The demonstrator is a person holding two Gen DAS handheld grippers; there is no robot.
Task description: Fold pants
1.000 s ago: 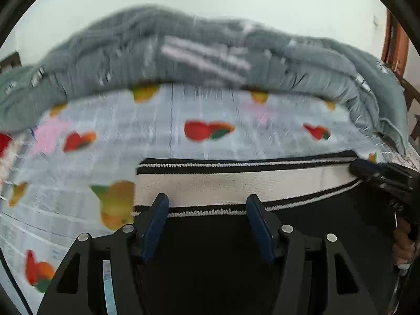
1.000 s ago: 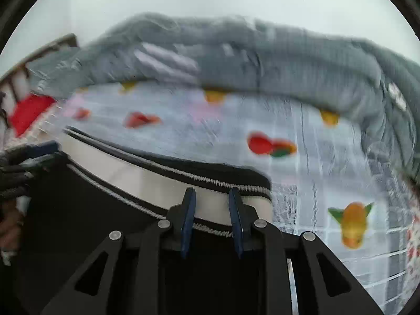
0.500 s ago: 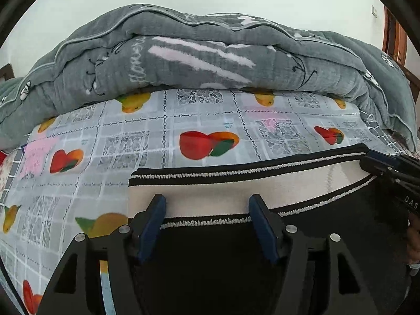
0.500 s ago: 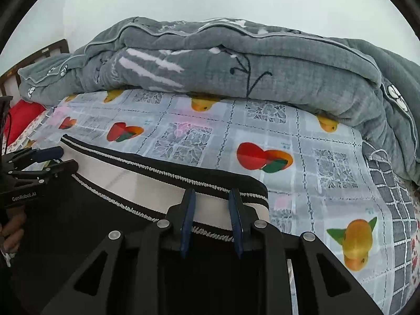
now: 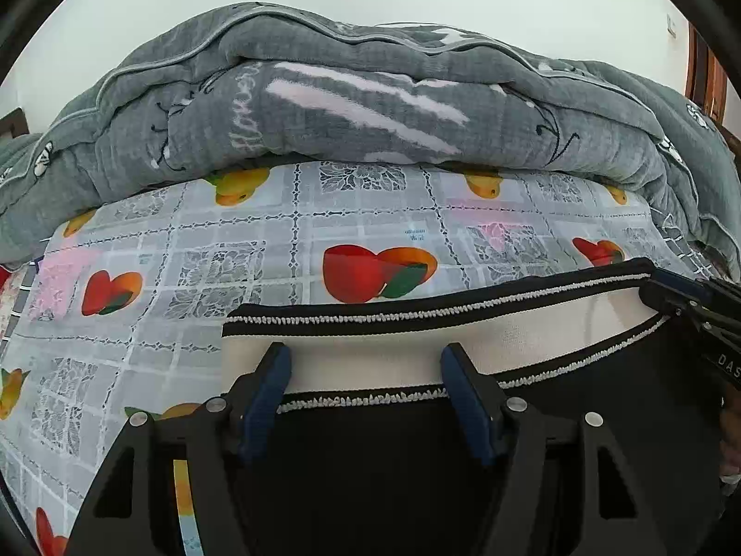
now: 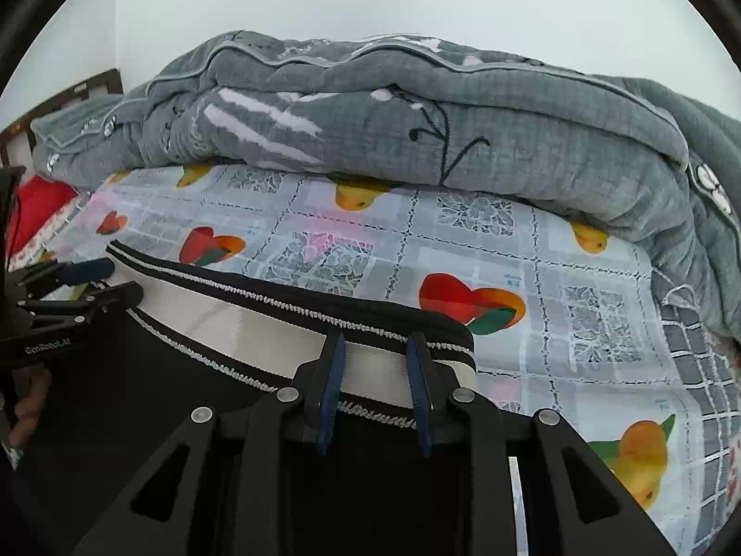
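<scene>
Black fabric with a cream-and-black striped waistband (image 5: 370, 352): the pants (image 5: 370, 463) lay spread on the fruit-printed sheet (image 5: 278, 250), directly under both of your tools, with the waistband running across just ahead of each tool's frame.

Left gripper (image 5: 365, 356): you held it pitched downward over the waistband's left end. Its blue pads (image 5: 268, 384) stood wide apart and had just been spreading further. The cream band lay flat between them and neither pad pressed on it, so it gripped nothing.

Right gripper (image 6: 376, 343): you held it at a similar downward tilt over the waistband's right end, where the band (image 6: 259, 319) curled round its corner just right of the fingertips. The pads stood close together with a narrow strip of band showing between them, having eased slightly apart. Whether they pinched the cloth cannot be told.

Each tool showed at the far side of the other's view: the right gripper (image 5: 671, 292) off to the right of the left one, and the left gripper (image 6: 92, 282), with part of your hand (image 6: 28, 398) below it, off to the left.

Beyond both sets of fingertips a heaped grey quilt (image 5: 370, 106) lay across the far side of the sheet.
</scene>
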